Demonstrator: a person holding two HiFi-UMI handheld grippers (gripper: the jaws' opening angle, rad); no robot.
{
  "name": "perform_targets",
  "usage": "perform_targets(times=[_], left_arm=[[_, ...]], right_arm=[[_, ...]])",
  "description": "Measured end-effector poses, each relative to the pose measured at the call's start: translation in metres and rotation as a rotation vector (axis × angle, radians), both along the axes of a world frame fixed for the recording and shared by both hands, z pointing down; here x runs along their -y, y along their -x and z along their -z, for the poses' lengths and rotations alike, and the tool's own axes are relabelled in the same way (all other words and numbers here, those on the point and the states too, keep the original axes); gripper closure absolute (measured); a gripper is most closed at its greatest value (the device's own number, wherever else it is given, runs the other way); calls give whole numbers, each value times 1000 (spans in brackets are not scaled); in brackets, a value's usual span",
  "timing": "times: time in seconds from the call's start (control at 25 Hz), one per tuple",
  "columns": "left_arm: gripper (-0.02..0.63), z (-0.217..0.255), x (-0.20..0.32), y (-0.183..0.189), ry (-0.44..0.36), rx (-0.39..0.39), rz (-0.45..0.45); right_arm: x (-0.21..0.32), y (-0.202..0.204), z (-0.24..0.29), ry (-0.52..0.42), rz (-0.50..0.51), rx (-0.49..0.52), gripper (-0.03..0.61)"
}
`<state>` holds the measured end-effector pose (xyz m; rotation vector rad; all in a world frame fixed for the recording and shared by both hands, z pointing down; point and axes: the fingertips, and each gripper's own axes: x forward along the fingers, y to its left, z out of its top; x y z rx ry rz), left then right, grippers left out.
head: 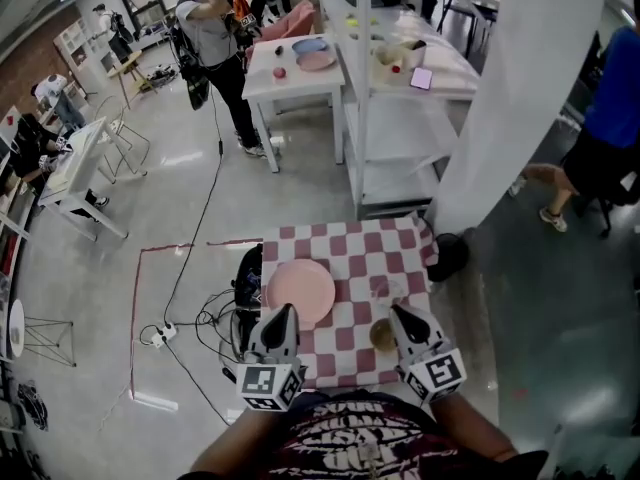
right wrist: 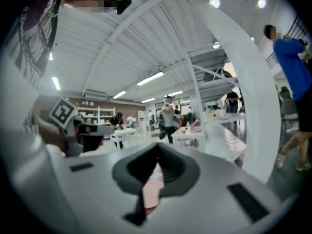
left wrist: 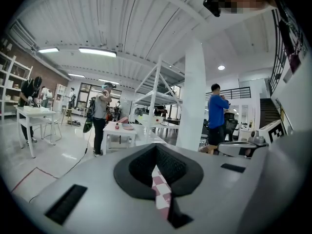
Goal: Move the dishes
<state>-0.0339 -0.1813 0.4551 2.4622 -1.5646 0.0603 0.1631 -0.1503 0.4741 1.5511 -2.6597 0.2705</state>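
Clearance around the small table with the checkered cloth was uneven. Its far right corner stood close to a white pillar and a white shelving rack. Its left edge ran beside a tangle of cables on the floor, and its near edge lay just before the person's torso. Open floor lay to the left, marked by a red tape line, and to the right of the pillar.

On the left half of the cloth sat a pink plate, its face plain. A small brown bowl sat near the near edge, right of the plate and apart from it; its contents could not be made out.

The left gripper pointed at the plate's near rim, and the right gripper stood just beside the bowl. Contact could not be judged for either. Each gripper view showed the jaws clenched, pads meeting at the tip and grasping nothing.

A dark rounded object at the pillar's foot could not be identified. The person's arms were cut off at the frame's bottom.
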Motion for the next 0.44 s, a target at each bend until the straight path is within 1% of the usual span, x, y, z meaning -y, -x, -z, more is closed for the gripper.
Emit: perform_targets(times=[0.44], left_arm=[[589,-5,13,19,19,-13,-59]], right_arm=[[6,24,6,1,-40,-25,545]])
